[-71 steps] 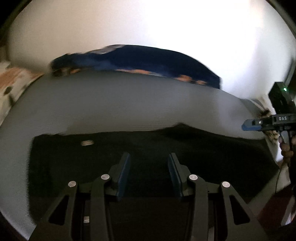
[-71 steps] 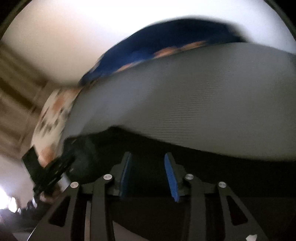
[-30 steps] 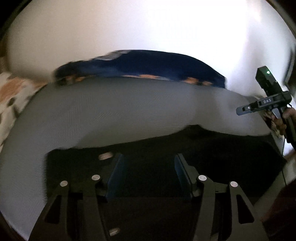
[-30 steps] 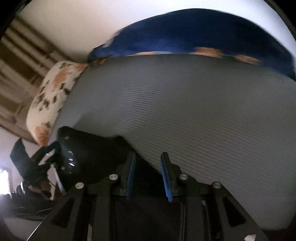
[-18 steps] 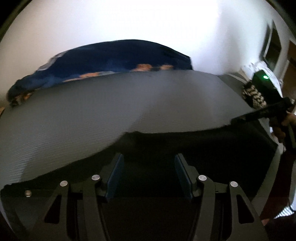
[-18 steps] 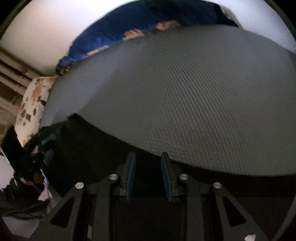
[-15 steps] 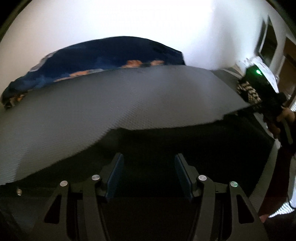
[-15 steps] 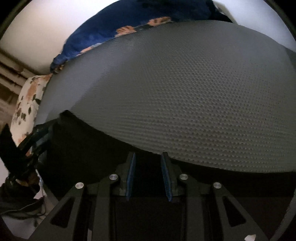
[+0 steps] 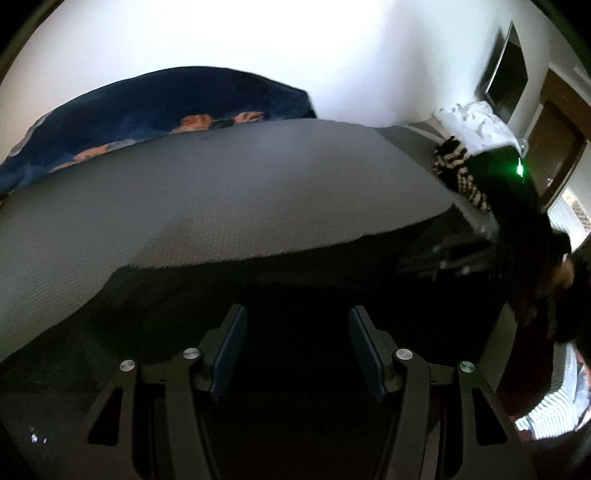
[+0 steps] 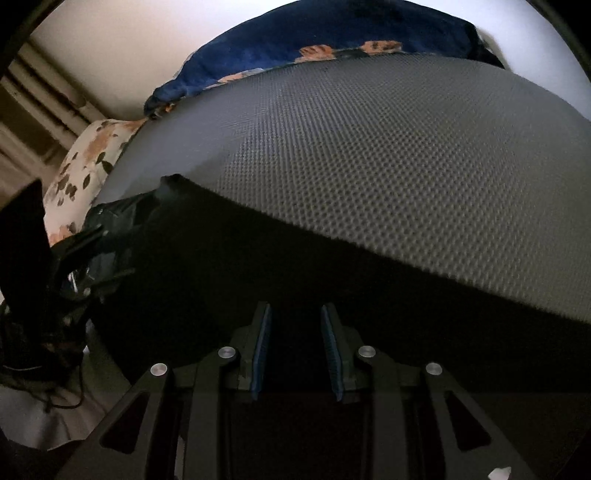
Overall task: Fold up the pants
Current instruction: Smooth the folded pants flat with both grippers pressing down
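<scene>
The black pants (image 9: 295, 280) lie flat across the near side of a grey textured bed surface (image 9: 221, 199). My left gripper (image 9: 297, 332) is low over the pants with its jaws wide apart and nothing between them. My right gripper (image 10: 295, 328) is also low over the pants (image 10: 295, 258), its jaws apart with a narrower gap and empty. The right gripper shows blurred at the right in the left wrist view (image 9: 461, 254). The left gripper shows at the left edge of the pants in the right wrist view (image 10: 96, 236).
A dark blue blanket with orange patches (image 9: 147, 107) is bunched along the far side of the bed, also in the right wrist view (image 10: 332, 33). A floral pillow (image 10: 88, 158) lies at the left. A striped cloth (image 9: 458, 173) and white bundle (image 9: 476, 118) sit at the far right corner.
Both grippers have dropped lower and closer to the pants and turned. The left view has swung to the right. The right gripper has come down onto the pants' right end.
</scene>
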### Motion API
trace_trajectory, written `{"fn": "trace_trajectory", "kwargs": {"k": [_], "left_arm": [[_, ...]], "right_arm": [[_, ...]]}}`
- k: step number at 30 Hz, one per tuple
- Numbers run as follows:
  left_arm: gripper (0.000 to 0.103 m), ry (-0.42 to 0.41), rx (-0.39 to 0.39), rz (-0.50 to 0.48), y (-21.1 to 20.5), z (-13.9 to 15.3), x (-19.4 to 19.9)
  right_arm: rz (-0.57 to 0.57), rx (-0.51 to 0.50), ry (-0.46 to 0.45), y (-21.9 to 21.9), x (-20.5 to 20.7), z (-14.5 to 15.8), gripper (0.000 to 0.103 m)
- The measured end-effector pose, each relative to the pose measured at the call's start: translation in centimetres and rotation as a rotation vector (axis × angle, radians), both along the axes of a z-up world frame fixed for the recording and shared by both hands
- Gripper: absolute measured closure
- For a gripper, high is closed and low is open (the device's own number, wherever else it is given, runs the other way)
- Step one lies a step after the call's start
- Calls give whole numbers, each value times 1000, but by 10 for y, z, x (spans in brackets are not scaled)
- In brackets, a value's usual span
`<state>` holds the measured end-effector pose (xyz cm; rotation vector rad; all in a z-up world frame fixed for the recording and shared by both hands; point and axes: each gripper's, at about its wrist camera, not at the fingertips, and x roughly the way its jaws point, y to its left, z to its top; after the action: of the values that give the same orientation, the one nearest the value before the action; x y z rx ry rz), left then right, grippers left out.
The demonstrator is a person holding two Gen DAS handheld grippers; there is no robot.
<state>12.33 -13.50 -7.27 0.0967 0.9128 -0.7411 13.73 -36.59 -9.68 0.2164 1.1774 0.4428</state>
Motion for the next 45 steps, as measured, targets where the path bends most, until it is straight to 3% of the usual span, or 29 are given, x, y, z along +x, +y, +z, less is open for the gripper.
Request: {"fn": "trace_trajectory", "kwargs": {"k": [5, 11, 18, 22, 31, 45], "left_arm": [[45, -22, -6, -56, -37, -2, 6], [45, 31, 44, -68, -59, -29, 13], [45, 64, 33, -53, -53, -29, 10], [45, 53, 39, -44, -47, -23, 3], [45, 25, 89, -27, -45, -22, -7], [45, 46, 112, 15, -30, -22, -25]], "right_arm": [[-69, 71, -8, -12, -7, -4, 78], [-177, 92, -43, -42, -15, 11, 76], [-453, -20, -95, -160, -37, 34, 76], [-530, -43, -61, -210, -36, 30, 76], [-526, -90, -15, -233, -26, 4, 76], [-499, -112, -77, -238, -42, -3, 75]]}}
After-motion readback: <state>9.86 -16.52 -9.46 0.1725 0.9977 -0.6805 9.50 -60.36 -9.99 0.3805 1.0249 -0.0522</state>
